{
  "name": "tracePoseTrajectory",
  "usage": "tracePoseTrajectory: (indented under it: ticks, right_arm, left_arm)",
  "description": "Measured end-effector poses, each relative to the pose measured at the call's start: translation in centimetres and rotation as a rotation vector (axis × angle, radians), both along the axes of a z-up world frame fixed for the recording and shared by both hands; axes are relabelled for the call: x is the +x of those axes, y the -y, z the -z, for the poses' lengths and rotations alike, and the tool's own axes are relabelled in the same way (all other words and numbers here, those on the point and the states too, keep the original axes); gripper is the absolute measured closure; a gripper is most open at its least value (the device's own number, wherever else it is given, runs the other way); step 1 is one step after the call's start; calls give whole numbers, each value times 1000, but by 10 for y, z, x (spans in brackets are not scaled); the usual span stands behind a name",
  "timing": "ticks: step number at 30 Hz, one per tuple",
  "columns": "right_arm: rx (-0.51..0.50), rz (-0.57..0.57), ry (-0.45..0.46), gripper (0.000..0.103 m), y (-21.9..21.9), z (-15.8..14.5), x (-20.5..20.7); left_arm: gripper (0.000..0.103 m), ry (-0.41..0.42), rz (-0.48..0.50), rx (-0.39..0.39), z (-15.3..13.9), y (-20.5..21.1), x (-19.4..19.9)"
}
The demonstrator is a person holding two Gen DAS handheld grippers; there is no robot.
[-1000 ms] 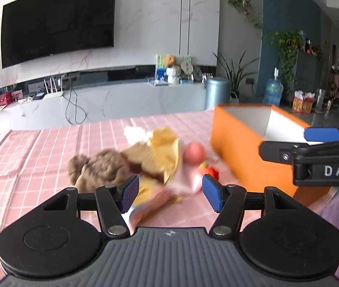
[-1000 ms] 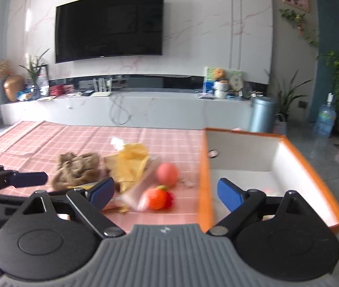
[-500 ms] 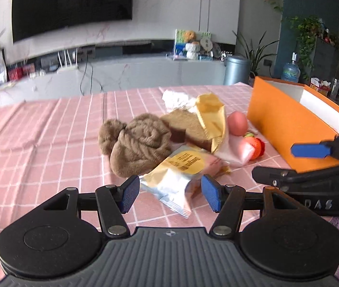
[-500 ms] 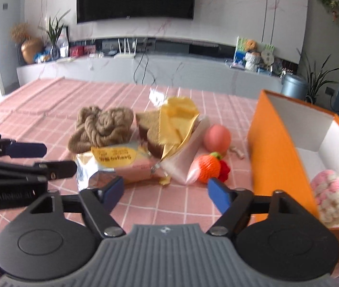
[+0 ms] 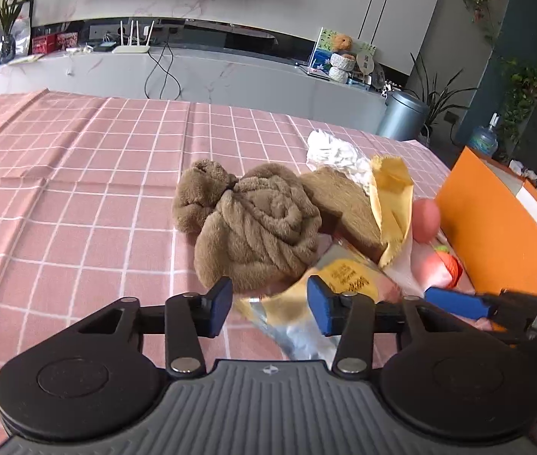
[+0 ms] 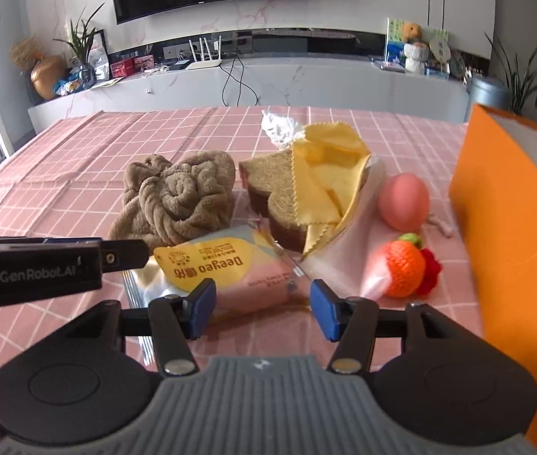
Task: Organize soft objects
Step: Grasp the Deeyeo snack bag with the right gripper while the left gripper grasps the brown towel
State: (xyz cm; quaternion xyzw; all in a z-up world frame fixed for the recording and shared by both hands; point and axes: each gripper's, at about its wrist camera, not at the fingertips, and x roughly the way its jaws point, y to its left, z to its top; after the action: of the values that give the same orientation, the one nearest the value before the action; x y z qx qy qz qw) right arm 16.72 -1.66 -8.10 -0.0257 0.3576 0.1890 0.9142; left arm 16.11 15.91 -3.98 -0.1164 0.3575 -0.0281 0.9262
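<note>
A pile of soft things lies on the pink checked tablecloth (image 5: 79,197). It holds a knotted brown plush towel (image 5: 257,227), a bread slice (image 5: 344,208), a yellow cloth (image 5: 393,204), a pink egg (image 6: 403,201) and an orange crochet fruit (image 6: 405,269). In front lies a yellow-and-pink snack packet (image 6: 223,265). My left gripper (image 5: 270,305) is closing, its pads either side of the packet's silver end, not pressing. My right gripper (image 6: 263,309) is closing too, with the packet's near edge between its pads, untouched.
An orange box (image 6: 515,227) with white inner walls stands at the right of the pile. A crumpled white wrapper (image 6: 278,127) lies behind the bread. The left gripper's fingers (image 6: 124,254) reach in from the left, close to the towel (image 6: 181,197) and packet.
Both grippers have sunk and come in close to the pile. Their jaws stand narrower than before. The snack packet, farther off earlier, now lies between the pads of each.
</note>
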Motion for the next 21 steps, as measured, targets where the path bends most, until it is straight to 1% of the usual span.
tracePoseTrajectory:
  ticks: [1,2,3,4,6,7,9,13,15,16,18,20,21]
  right_arm:
    - [2,0,-2,47,-1,1,1]
    - [-1,0,-1,46,-2,2,1]
    - [-7,-3,-1,46,-3,4,1]
    - [-15,-4,-1,46,-4,5,2]
    - [-18,3,1,45,-2,6,2]
    - [-17,5,-1,45,0,6,2]
    - [-13,14,-3,45,3,5,1]
    - [-5,29,-14,45,10,3,0]
    - [18,61,-22,45,16,0,-2]
    - [38,73,-31,46,19,-1,-1]
    - [62,90,-41,45,23,-3,0]
    - [74,94,-37,45,24,-5,1]
    - [78,98,-27,45,24,-6,0]
  left_arm:
    - [58,-10,8,-11,2,-1,3]
    - [65,-22,16,-17,4,-1,5]
    - [68,-37,23,-17,7,0,7]
    - [69,-47,26,-22,10,0,8]
    - [78,-62,24,-33,14,0,7]
    - [80,-69,26,-41,15,0,7]
    - [92,-92,36,-63,17,1,6]
    - [93,-117,78,-88,19,11,-1]
    - [93,-130,104,-125,20,19,-6]
    - [96,-136,117,-141,21,23,-8]
    - [99,-145,138,-150,22,31,-12]
    - [99,-164,160,-194,26,33,-15]
    - [99,-169,163,-198,28,33,-16]
